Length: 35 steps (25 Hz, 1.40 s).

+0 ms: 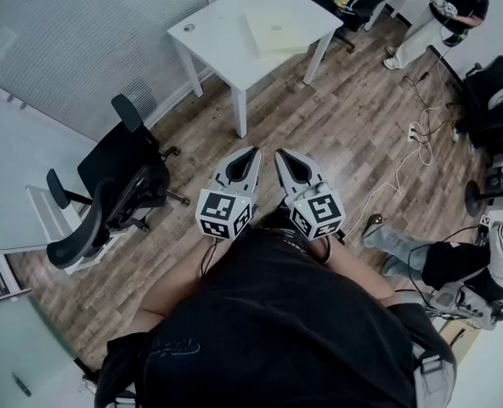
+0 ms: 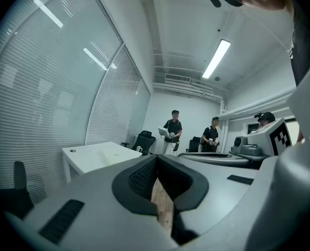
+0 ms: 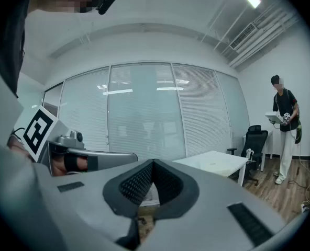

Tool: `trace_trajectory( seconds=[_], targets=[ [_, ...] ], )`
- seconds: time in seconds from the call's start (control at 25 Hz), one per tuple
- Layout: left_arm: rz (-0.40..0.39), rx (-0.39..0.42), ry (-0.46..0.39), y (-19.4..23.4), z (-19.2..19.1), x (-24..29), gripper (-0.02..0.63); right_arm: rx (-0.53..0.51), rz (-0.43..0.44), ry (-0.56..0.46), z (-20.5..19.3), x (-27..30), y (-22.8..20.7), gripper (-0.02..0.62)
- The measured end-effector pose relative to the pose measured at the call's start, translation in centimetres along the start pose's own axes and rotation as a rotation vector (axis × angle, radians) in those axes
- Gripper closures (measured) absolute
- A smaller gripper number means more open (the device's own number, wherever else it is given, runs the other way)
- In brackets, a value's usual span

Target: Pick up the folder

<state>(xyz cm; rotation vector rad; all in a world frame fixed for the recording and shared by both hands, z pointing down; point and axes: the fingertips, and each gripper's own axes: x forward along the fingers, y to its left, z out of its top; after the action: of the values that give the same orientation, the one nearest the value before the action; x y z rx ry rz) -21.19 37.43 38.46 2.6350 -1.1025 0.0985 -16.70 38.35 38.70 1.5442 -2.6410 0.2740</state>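
Note:
A pale yellow folder [image 1: 274,32] lies flat on the white table [image 1: 234,53] at the far side of the room, well ahead of both grippers. It shows faintly on the tabletop in the left gripper view [image 2: 113,153]. My left gripper [image 1: 254,153] and right gripper [image 1: 279,155] are held side by side in front of the person's body, above the wood floor and short of the table. Both are shut with nothing between the jaws. In the right gripper view the table [image 3: 218,162] stands ahead and to the right.
A black office chair [image 1: 115,189] stands on the left near the glass wall. A white cable and power strip [image 1: 413,138] lie on the floor to the right. Another person sits at the right [image 1: 455,266], and one stands at the back [image 1: 455,2].

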Motion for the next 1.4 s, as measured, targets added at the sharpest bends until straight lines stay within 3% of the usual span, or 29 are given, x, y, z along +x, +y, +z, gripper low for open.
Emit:
trace_trajectory(
  seconds=[0.68,1.4],
  targets=[
    [-0.014,-0.035,0.007,-0.3,-0.2,5.1,0.592,0.022,0.009,-0.013,0.2,0.7,-4.5,0.574],
    [0.013,-0.062,-0.018,-2.2,2.2,21.8,0.592,-0.03,0.037,0.001,2.9,3.3,-20.7,0.574]
  ],
)
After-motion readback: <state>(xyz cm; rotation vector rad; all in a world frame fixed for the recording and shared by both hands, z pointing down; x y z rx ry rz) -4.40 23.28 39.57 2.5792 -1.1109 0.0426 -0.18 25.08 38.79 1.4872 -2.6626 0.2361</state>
